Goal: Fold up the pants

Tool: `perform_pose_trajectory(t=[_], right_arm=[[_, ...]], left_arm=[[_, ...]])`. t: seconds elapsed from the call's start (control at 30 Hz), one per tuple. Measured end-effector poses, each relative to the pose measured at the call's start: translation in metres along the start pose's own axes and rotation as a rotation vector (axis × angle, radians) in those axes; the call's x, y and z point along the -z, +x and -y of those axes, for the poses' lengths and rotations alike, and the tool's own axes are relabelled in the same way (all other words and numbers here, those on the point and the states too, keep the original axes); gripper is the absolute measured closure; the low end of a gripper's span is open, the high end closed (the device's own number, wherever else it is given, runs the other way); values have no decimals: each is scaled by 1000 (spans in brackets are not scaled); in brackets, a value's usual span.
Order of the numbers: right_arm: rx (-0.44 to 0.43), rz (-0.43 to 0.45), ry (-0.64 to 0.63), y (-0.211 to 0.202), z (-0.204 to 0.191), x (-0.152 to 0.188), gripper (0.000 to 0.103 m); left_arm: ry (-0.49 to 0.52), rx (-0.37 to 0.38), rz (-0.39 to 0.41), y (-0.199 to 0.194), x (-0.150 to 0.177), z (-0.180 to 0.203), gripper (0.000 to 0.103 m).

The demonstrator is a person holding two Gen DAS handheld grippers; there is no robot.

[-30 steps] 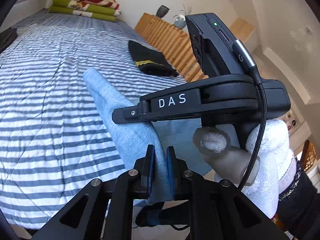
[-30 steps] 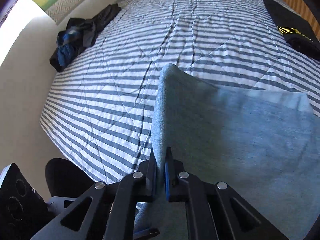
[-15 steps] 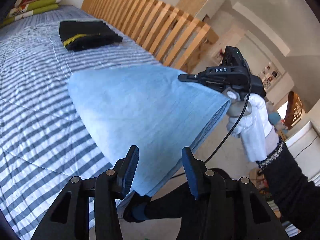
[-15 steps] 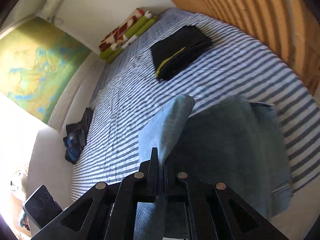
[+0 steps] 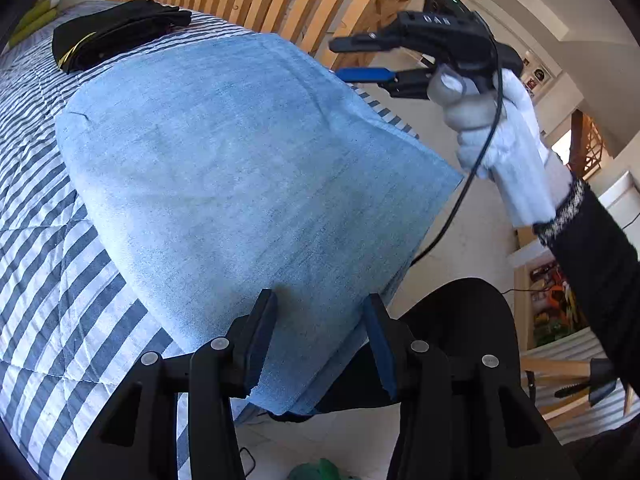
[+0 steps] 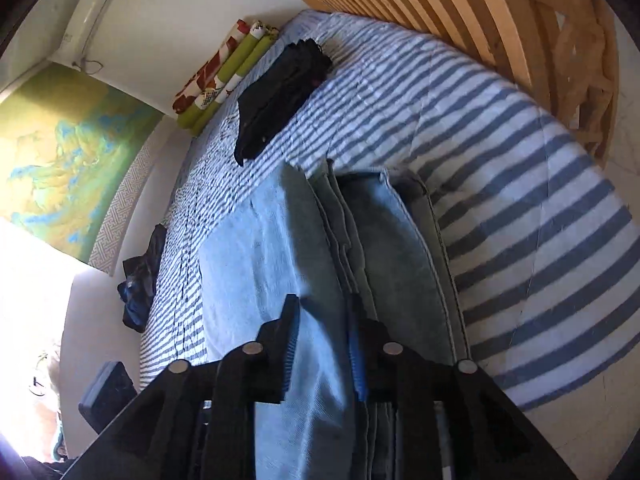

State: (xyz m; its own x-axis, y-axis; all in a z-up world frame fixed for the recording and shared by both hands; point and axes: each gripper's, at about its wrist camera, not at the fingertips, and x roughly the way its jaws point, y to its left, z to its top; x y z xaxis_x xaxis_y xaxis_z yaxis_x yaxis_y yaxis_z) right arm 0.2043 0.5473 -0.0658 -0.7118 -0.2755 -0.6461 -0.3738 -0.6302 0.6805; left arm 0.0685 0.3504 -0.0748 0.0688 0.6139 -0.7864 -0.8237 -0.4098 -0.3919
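Left wrist view: the light blue pants [image 5: 248, 184] were seen folded over on the striped bed [image 5: 44, 264], their near edge at the bed's near side. The left gripper [image 5: 318, 332] was held with jaws spread, the fabric edge lying loose between them, unpinched. At the far right the right gripper [image 5: 360, 58], in a white-gloved hand [image 5: 504, 140], was seen with jaws parted just past the pants' far corner, nothing held.

Right wrist view: the right gripper's jaws had just been opening; stacked layers lay between the pads, apparently released. A folded black garment [image 6: 280, 96] lay farther up the bed.

Judged: both grippers should be drawn straight back, so the released fold is not dragged, and the edges kept aligned
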Motion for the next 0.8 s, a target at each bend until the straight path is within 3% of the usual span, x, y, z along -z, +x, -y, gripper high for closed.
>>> perform_pose_trajectory(t=[0.07, 0.23, 0.4, 0.47, 0.57, 0.8], right_arm=[[-28, -18, 3, 8, -3, -20, 62], [107, -40, -79, 43, -24, -45, 62], [195, -21, -157, 54, -41, -43, 62], [228, -37, -191, 62, -48, -40, 81], [293, -18, -222, 56, -51, -30, 93], [404, 107, -334, 23, -91, -15, 99]], left_arm=[[1, 0, 3, 1, -1, -1, 56], [10, 6, 1, -4, 4, 2, 56], [20, 6, 6, -2, -3, 1, 56], [16, 9, 9, -4, -3, 2, 56], [31, -1, 7, -6, -2, 5, 56], [57, 41, 29, -16, -10, 23, 55]])
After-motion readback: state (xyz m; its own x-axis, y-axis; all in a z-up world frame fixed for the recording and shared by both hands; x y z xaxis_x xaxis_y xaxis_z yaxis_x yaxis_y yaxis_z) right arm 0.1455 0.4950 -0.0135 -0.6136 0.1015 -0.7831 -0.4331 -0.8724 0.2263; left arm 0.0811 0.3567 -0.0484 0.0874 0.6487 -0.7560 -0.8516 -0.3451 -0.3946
